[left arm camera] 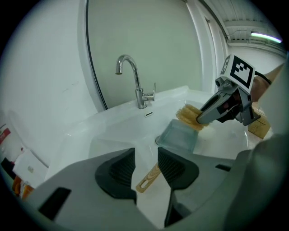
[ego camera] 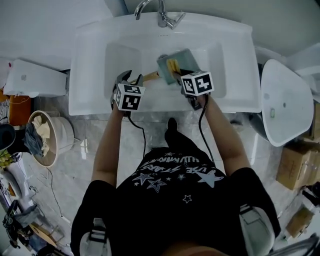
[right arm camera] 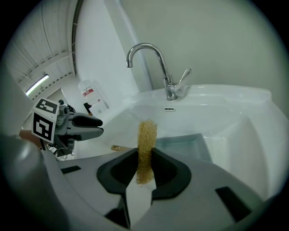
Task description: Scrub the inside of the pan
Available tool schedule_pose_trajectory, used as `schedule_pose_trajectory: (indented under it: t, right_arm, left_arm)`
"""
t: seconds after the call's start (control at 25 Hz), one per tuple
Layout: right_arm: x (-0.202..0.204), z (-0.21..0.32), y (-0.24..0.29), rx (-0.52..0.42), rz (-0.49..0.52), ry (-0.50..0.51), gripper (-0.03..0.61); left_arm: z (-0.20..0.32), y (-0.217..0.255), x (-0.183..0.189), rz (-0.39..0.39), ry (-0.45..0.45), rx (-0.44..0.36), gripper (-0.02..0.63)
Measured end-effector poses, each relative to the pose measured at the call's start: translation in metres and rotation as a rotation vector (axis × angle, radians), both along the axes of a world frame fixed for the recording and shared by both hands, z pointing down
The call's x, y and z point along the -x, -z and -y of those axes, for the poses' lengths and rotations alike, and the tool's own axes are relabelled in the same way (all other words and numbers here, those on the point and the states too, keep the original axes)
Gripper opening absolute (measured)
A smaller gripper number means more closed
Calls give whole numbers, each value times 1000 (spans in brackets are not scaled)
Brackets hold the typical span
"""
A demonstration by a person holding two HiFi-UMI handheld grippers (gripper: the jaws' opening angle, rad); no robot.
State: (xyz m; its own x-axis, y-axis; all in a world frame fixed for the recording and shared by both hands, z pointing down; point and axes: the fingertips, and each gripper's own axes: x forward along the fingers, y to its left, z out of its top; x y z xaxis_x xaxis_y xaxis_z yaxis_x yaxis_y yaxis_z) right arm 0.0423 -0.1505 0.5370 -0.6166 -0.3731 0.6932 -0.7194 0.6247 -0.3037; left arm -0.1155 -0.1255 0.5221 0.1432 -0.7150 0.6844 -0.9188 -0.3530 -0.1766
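A square grey-green pan (ego camera: 181,56) lies in the white sink basin (ego camera: 115,60), its wooden handle (ego camera: 150,76) pointing left. My right gripper (ego camera: 176,75) is shut on a yellow scrub sponge (ego camera: 171,65), which it holds over the pan's near edge. In the right gripper view the sponge (right arm camera: 146,144) stands upright between the pads, with the pan (right arm camera: 185,145) beyond. My left gripper (ego camera: 131,79) hovers at the handle's end. In the left gripper view the handle (left arm camera: 148,177) lies in the gap of my left gripper (left arm camera: 146,164), with room still showing beside it.
A chrome faucet (ego camera: 160,15) stands at the back of the sink. A white bin (ego camera: 47,137) with cloth sits on the floor to the left. At the right are a white toilet (ego camera: 285,102) and cardboard boxes (ego camera: 295,165). A bottle (right arm camera: 90,94) stands left of the sink.
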Motion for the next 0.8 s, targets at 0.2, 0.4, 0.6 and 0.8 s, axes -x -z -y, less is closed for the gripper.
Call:
schedule_pose_trajectory:
  t: [0.2,0.4,0.6,0.8]
  right_arm:
    - [9,-34,20,-24,25,-34,87]
    - [12,-72,42,-84,22,-79,87]
    - [9,-113,56,-102,43,-128,87]
    - [3,-152,65,-92,105,-189,87]
  left_arm:
    - [-35,17,17,42,31,-54,74]
    - [-77,29,28,8,53,-80,37]
    - [-116,39,32,-24,54,-97,9]
    - [-152,53,35,-99,59,-120,8]
